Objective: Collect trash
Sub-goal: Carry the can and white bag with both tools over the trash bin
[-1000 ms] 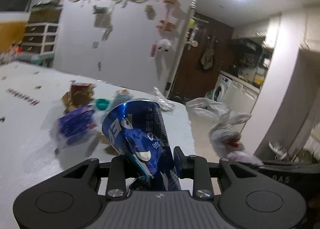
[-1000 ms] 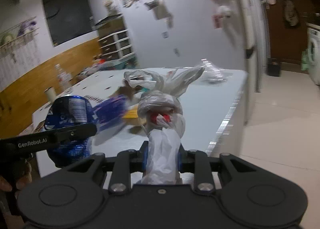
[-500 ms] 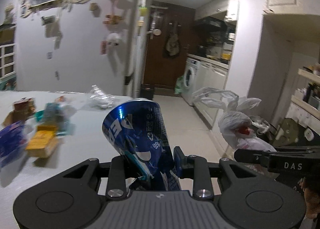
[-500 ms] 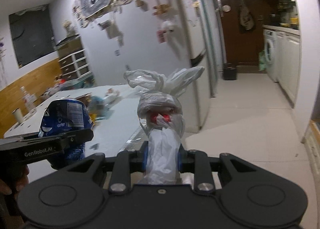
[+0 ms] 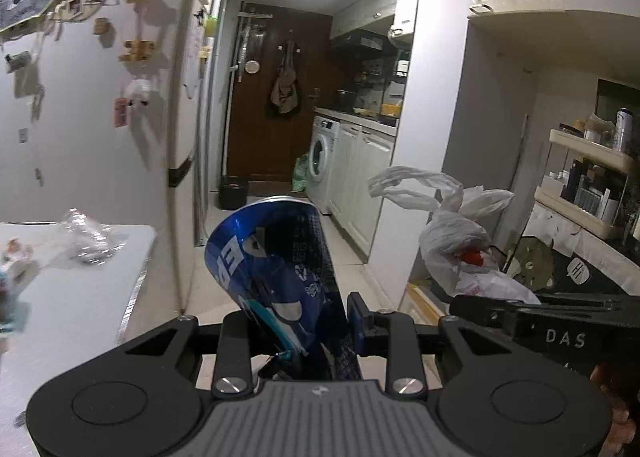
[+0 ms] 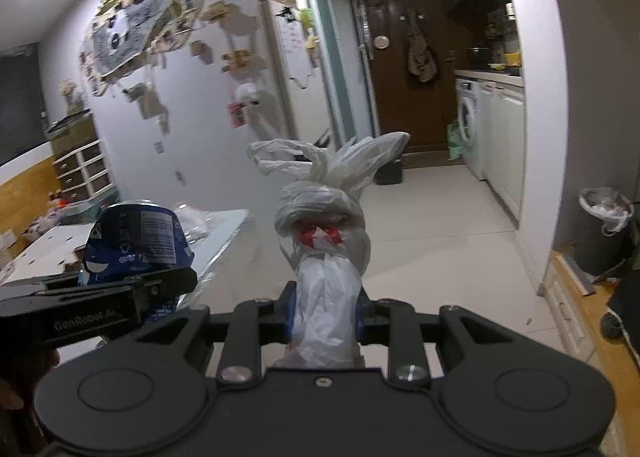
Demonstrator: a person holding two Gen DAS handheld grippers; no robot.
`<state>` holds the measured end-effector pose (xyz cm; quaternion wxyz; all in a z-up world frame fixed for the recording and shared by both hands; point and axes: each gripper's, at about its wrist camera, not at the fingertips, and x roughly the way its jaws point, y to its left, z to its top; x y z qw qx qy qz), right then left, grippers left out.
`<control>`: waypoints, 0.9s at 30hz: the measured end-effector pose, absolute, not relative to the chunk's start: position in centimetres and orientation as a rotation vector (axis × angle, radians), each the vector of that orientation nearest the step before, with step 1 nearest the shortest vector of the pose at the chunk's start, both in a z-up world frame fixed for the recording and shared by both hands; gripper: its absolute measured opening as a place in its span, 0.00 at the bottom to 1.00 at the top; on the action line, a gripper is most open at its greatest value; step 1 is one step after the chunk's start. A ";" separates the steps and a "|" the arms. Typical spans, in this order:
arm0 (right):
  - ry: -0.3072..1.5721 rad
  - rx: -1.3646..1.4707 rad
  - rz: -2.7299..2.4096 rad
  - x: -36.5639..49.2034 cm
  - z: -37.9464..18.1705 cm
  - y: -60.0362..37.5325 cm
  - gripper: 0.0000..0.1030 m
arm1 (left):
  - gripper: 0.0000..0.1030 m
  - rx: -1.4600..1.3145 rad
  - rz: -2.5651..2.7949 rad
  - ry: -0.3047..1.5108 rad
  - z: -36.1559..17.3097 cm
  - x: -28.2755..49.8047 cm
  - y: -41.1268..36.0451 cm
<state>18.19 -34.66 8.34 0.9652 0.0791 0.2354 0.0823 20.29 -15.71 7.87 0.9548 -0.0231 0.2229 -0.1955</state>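
Observation:
A crushed blue drink can [image 5: 280, 277] stands up between the jaws of my left gripper [image 5: 298, 327], which is shut on it; the same blue can [image 6: 136, 241] shows at the left of the right wrist view. My right gripper [image 6: 325, 317] is shut on a knotted white plastic bag [image 6: 324, 253] with red print, held upright in the air. That white bag [image 5: 452, 241] also appears to the right of the can in the left wrist view. Both are carried over the floor, away from the white table [image 5: 80, 305].
A crumpled clear wrapper [image 5: 86, 237] and other litter remain on the table at left. A bin lined with a white bag [image 6: 604, 229] stands at the right by the wall corner. A tiled corridor [image 6: 432, 233] leads to a brown door, past a washing machine [image 5: 322, 165] and cabinets.
Both grippers swung right, away from the table toward the corridor, still holding the can and the bag. The table's litter slid to the left edge of view; the lined bin came into sight.

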 end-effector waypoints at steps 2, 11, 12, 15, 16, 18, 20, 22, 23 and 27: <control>0.478 0.163 0.141 19.2 8.2 -35.7 0.27 | 0.31 -0.043 -0.408 0.466 7.5 21.7 -17.2; 0.568 0.219 0.067 25.2 2.1 -38.8 0.27 | 0.31 -0.030 -0.422 0.585 0.9 29.1 -21.4; 0.581 0.224 0.065 25.7 1.1 -38.9 0.27 | 0.31 -0.029 -0.418 0.604 -0.4 30.0 -21.6; 0.644 0.259 0.050 28.0 -3.2 -39.5 0.27 | 0.31 -0.038 -0.406 0.670 -4.3 32.6 -21.9; 0.663 0.272 0.048 28.7 -4.5 -39.5 0.27 | 0.31 -0.037 -0.400 0.697 -6.0 33.4 -22.0; 0.716 0.296 0.033 30.4 -7.6 -39.7 0.27 | 0.31 -0.030 -0.386 0.749 -9.3 35.0 -22.0; 0.765 0.317 0.019 31.7 -10.5 -39.9 0.27 | 0.31 -0.028 -0.374 0.795 -12.1 36.3 -22.0; 0.828 0.340 0.006 33.2 -13.8 -40.2 0.27 | 0.31 -0.024 -0.361 0.841 -14.9 37.6 -21.9; 0.856 0.347 0.004 33.8 -15.1 -40.3 0.27 | 0.31 -0.022 -0.355 0.860 -16.1 38.3 -21.8; 0.953 0.374 -0.005 36.3 -20.0 -40.4 0.27 | 0.31 -0.024 -0.333 0.926 -20.3 40.6 -21.6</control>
